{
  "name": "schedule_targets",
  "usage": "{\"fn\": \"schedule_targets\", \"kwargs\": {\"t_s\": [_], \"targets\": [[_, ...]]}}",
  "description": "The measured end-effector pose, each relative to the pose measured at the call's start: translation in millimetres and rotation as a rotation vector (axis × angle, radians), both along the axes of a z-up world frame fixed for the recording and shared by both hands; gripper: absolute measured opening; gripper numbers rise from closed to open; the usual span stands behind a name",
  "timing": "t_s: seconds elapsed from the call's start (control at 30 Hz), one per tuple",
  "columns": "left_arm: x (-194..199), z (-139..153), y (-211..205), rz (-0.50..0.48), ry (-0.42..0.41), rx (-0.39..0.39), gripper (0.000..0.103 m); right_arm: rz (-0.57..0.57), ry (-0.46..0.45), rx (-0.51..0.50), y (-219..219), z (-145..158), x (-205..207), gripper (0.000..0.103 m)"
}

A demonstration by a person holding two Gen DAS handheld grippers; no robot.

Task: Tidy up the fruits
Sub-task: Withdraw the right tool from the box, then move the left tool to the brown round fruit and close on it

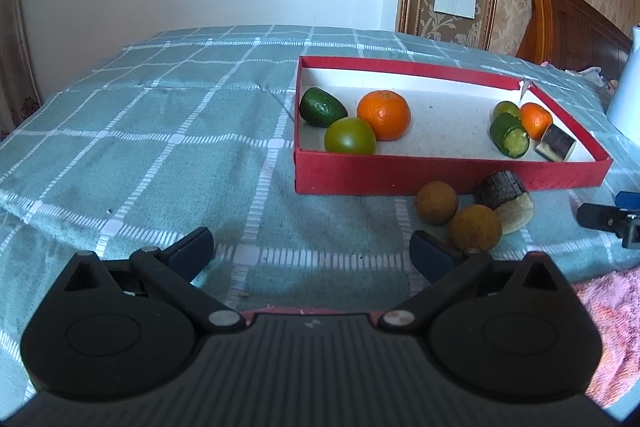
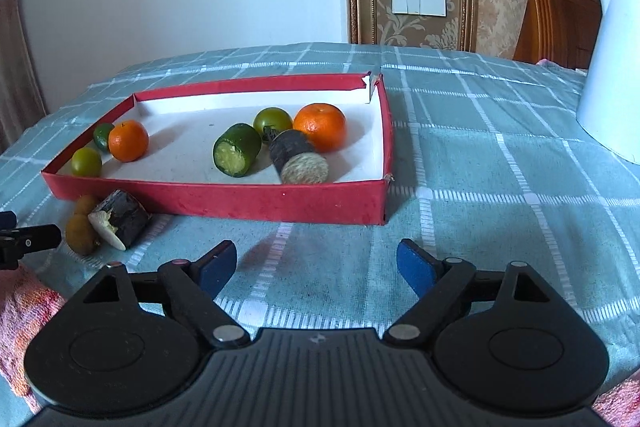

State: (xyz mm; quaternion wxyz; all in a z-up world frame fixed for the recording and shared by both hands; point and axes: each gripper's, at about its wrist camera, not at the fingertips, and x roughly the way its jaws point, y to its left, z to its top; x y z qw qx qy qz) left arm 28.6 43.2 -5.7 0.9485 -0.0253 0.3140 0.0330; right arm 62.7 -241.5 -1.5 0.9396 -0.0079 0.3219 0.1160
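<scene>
1. Nearest me, my left gripper [image 1: 312, 251] hangs over the checked teal cloth [image 1: 160, 147] with its jaws spread wide and nothing between the pads.
2. My right gripper [image 2: 316, 267] is in the same state: fingers wide apart, empty, only cloth between the blue pads [image 2: 414, 273]. A black tip of the left one pokes in at the left edge of the right wrist view.
3. A pink towel [image 1: 612, 327] lies at the near edge of the bed, by both grippers.
4. Just outside the red tray's [image 1: 440, 181] near wall, 3 pieces sit on the cloth: 2 brown round fruits [image 1: 436, 203], touching or nearly so, and a dark cut piece with a pale face [image 1: 504, 193] right beside them.
5. Inside the tray, at its left end as the right wrist view shows it: a small green fruit [image 2: 87, 161], an orange [image 2: 128, 141] and a dark green fruit [image 2: 102, 135] tucked behind it against the wall.
6. Toward the tray's right end: a cut cucumber chunk [image 2: 236, 155], cut face toward me; a dark cylinder with a twine-wound end [image 2: 298, 159] just beside it; a green tomato-like fruit [image 2: 273, 121] and a second orange [image 2: 320, 126] behind those.
7. The tray's far right corner is torn open.
8. Well apart, at the cloth's right edge, stands a white kettle [image 2: 612, 75].
9. Farthest: a wooden headboard [image 2: 556, 15] and wall switches [image 2: 418, 0].
</scene>
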Motion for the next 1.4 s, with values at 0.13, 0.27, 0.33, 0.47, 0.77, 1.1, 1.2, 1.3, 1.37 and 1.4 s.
{"fn": "schedule_targets", "kwargs": {"t_s": [0.13,0.27,0.33,0.47,0.77,1.1,1.2,1.3,1.37,1.4], "targets": [[-7.7,0.7,-2.4,0.007,-0.013,-0.004,0.103,0.002,0.003,-0.017,1.6,-0.7,0.2,0.094],[-15.1,2.9,-8.2,0.005,-0.029,-0.051,0.103,0.004,0.005,-0.03,3.8,-1.2,0.4,0.094],[-17.2,5.1,-13.0,-0.015,-0.035,-0.07,0.103,0.005,0.005,-0.037,4.6,-1.6,0.0,0.094],[-19.3,10.1,-28.2,-0.063,-0.047,-0.095,0.103,0.005,0.005,-0.038,5.0,-1.6,0.6,0.095],[-16.2,8.5,-64.8,-0.134,-0.056,-0.014,0.086,0.005,0.005,-0.037,5.3,-1.8,0.7,0.095],[-15.8,4.5,-73.6,-0.148,-0.069,0.003,0.036,0.005,0.005,-0.037,5.2,-1.9,0.7,0.095],[-14.1,5.1,-74.0,-0.154,-0.068,-0.001,0.036,0.005,0.005,-0.037,5.2,-1.9,0.8,0.095],[-10.5,5.9,-76.3,-0.166,-0.067,0.004,0.036,0.005,0.005,-0.037,5.2,-1.9,0.8,0.095],[-7.6,4.7,-77.2,-0.171,-0.061,0.0,0.031,0.005,0.005,-0.037,5.3,-1.9,0.8,0.095],[-6.3,4.2,-77.9,-0.172,-0.058,0.001,0.029,0.005,0.005,-0.037,5.3,-2.0,0.8,0.095]]}}
